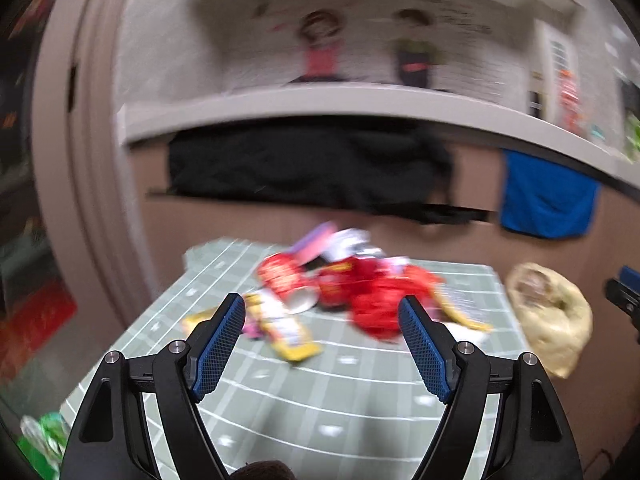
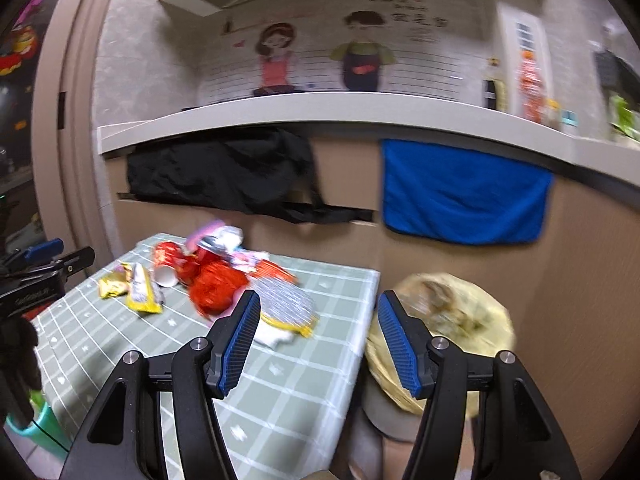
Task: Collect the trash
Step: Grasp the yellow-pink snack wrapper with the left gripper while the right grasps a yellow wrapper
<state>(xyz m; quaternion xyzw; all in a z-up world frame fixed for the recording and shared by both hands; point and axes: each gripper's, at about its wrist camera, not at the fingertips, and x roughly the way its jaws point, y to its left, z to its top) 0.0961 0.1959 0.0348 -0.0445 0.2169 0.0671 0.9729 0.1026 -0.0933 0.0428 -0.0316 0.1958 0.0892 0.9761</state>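
My left gripper (image 1: 322, 314) and right gripper (image 2: 316, 310) both hang with jaws spread wide, holding nothing, so collecting looks barely begun. The wrapper pile (image 1: 340, 292) lies untouched mid-table (image 2: 296, 392) ahead of me. Just off the table's right edge stands the yellow-lined bin (image 2: 448, 320); blur hides what it holds.

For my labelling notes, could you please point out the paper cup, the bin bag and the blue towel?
paper cup (image 2: 165, 269), right wrist view, its red side.
bin bag (image 2: 476, 312), right wrist view, yellowish rim.
blue towel (image 2: 460, 196), right wrist view, cloth middle.
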